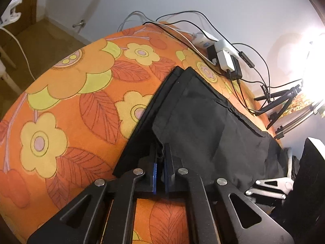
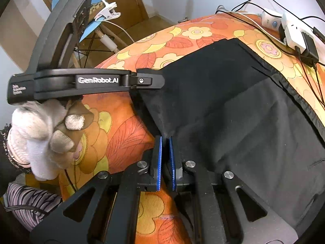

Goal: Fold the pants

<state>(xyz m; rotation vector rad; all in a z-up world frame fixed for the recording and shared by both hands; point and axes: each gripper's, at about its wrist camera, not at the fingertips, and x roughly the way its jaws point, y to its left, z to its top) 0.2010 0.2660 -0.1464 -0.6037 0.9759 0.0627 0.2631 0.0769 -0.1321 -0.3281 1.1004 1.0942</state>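
pants (image 1: 203, 120): 1, black | left gripper (image 1: 160, 152), right gripper (image 2: 166, 142): 2, both clamping cloth

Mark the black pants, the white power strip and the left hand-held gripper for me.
black pants (image 1: 203, 118): left wrist view, flat upper layer of the cloth.
white power strip (image 2: 292, 34): right wrist view, top face of its body.
left hand-held gripper (image 1: 160, 152): left wrist view, midway between fingertips, shut on a fold of the pants.

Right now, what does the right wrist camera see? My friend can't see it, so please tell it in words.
The right tongs are shut on a fold of the black pants, which lie on an orange flowered cover. To the left, a white-gloved hand holds the left tongs, which pinch the pants' edge. Chargers and cables sit at the far right.
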